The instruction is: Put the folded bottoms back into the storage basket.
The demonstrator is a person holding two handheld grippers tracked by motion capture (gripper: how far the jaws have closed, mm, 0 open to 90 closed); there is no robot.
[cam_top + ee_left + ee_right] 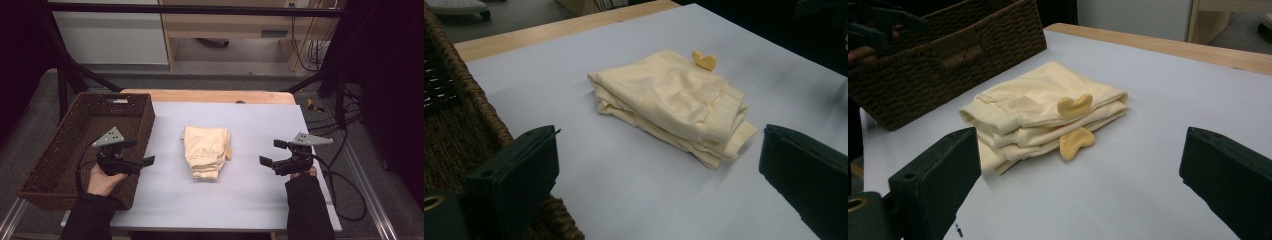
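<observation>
We hold both grippers, left (142, 152) and right (273, 152), released beside the folded garment (206, 151) mid-tabletop; next, grasping it for the basket (75, 150) at the tabletop's left edge.

Looks like a lab or recording studio, not a home. Black frame (200, 10) overhead with struts slanting down at both sides, dark curtains beyond. Cables (345, 125) trailing over the grey floor at right and hanging behind a pale wooden desk (225, 25) at the back. Table (210, 96) of light wood, draped with a plain white sheet (250, 200) as a staged work surface. Laid out neatly on it: a wicker basket (145, 120) at left and one folded cream garment (206, 151) in the middle. Metal rails along the table's edges; white cabinet (110, 37) behind.
</observation>
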